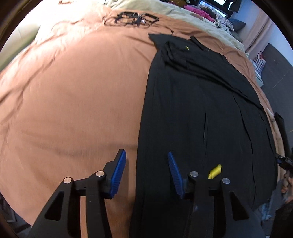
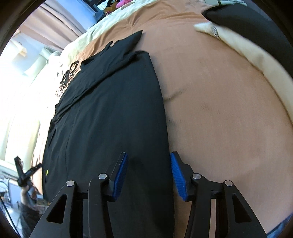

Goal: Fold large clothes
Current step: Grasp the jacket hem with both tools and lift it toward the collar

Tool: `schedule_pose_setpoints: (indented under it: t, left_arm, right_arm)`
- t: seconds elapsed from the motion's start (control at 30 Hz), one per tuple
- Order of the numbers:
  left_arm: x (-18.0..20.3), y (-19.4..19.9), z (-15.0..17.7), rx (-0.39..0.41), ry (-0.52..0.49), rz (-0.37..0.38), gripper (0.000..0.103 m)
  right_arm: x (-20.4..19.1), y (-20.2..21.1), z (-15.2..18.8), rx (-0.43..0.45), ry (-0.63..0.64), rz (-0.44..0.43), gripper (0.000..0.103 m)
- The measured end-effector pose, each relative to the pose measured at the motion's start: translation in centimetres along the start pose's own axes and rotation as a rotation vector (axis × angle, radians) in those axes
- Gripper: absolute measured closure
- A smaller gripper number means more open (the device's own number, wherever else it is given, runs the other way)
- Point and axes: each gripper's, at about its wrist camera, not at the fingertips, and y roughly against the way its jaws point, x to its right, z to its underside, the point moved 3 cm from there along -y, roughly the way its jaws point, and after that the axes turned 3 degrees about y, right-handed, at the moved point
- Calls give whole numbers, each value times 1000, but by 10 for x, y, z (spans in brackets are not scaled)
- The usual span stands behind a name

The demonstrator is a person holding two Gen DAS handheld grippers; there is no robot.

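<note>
Two sets of jaws over one black garment

Both of my grippers hang above a bed covered in a rust-brown bedspread (image 1: pixel 73 95), and a long black garment (image 1: pixel 192 109) lies spread flat on it, running away from me. My left gripper (image 1: pixel 146 174) has its jaws apart with nothing clamped: the left blue pad (image 1: pixel 119 175) sits over bare bedspread, the right one over the cloth, so the garment's left edge runs up between them. Just beyond the right pad a small yellow tag (image 1: pixel 215 171) shows on the dark cloth. Farther ahead of these jaws the garment's top end lies folded over itself, with a second small yellow mark on it. Beyond that, at the far side of the bedspread, a black printed pattern (image 1: pixel 131 19) is visible, and past it a pale green blanket (image 1: pixel 146 7).

My right gripper (image 2: pixel 148 175) also stands with jaws apart, gripping nothing. Its left pad (image 2: pixel 120 177) is over the black cloth and its right pad over the bedspread, so the garment's right edge passes between them. Whether either set of pads touches the fabric I cannot tell. Well ahead and to the right of these jaws lies a cream blanket (image 2: pixel 256 60), with something dark (image 2: pixel 247 20) behind it. Far off to the left of the right jaws, my other gripper shows small at the picture's edge.
</note>
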Motion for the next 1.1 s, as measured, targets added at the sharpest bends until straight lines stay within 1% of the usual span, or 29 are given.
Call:
schedule_pose_setpoints:
  t: [0.07, 0.23, 0.33, 0.5, 0.7, 0.8, 0.9, 0.93, 1.1]
  left_arm:
    - [-6, 1, 15, -11, 25, 9, 54]
    - [-17, 11, 40, -15, 79, 74, 54]
    - [-22, 17, 51, -20, 104, 108, 63]
    - [-31, 25, 71, -22, 155, 182, 63]
    - [-37, 34, 96, -29, 206, 273, 64]
    - [-42, 37, 103, -35, 247, 333, 64]
    - [-44, 36, 104, -36, 290, 399, 63]
    - [-44, 35, 104, -31, 297, 410, 63]
    - [-40, 30, 101, -13, 331, 464, 63]
  right_arm:
    - [3, 0, 13, -4, -8, -12, 56]
    - [2, 6, 34, 19, -40, -59, 58]
    - [2, 11, 47, 25, -50, -92, 58]
    - [1, 15, 68, 45, -69, -151, 58]
    - [9, 20, 91, 87, -157, -292, 61]
    - [9, 22, 105, 99, -180, -358, 61]
    - [6, 23, 115, 117, -197, -427, 61]
    - [5, 22, 117, 125, -202, -452, 61]
    - [-5, 16, 122, 156, -228, -499, 61]
